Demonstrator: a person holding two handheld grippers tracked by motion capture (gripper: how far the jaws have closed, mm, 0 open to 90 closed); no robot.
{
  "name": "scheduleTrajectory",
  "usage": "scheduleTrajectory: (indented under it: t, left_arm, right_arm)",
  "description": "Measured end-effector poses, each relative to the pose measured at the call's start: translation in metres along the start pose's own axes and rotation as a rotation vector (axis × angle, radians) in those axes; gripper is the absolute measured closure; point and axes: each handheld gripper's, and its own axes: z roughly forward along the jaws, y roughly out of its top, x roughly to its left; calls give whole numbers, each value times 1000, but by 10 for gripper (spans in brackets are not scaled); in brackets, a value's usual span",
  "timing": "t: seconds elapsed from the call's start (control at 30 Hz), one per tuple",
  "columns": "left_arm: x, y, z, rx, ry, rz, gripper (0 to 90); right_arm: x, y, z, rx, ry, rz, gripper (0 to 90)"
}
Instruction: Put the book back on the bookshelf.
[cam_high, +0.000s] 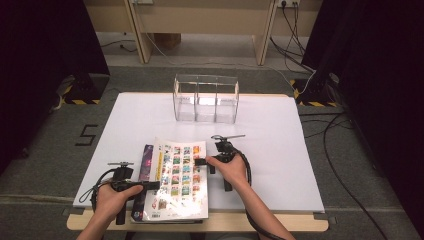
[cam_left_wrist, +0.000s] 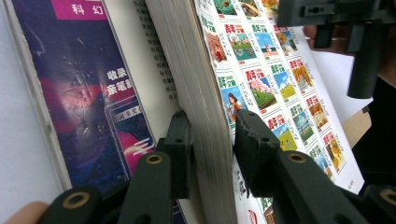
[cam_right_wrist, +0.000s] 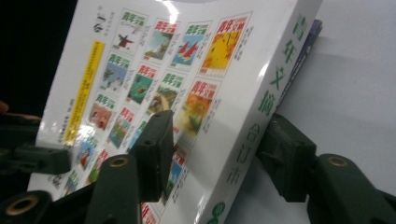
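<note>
White surface (cam_high: 280, 150), clear three-slot holder (cam_high: 206, 99) at the far edge holds no books yet — nothing filed. Thick white book (cam_high: 179, 181) lies near the front edge atop a purple magazine (cam_high: 146, 165). Left hand-held gripper (cam_left_wrist: 210, 140) pinches its page edge, right hand-held gripper (cam_right_wrist: 219, 140) straddles the spine, contact unclear — lift just starting, probably.

A recording lab or studio set-up, not a home.

Black curtains (cam_high: 45, 45) hang on both sides well beyond the grippers, hazard-striped stand feet (cam_high: 80, 101) sit on grey carpet (cam_high: 60, 165), loose cables (cam_high: 345, 165) trail over the floor, and a taped number (cam_high: 87, 135) marks the carpet left of the white table (cam_high: 280, 150).
</note>
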Motion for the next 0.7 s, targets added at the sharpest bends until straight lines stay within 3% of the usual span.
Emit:
scheduleTrajectory:
  t: [0.13,0.5,0.7]
  left_arm:
    - [0,0,0,0,4,9,671]
    - [-3,3,0,13,15,14,668]
    - [-3,6,0,39,27,19,668]
  right_arm:
    - [-4,7,4,-20,-4,10,454]
    - [-8,16,8,-5,-17,1,432]
    - [-7,18,0,-34,8,19,571]
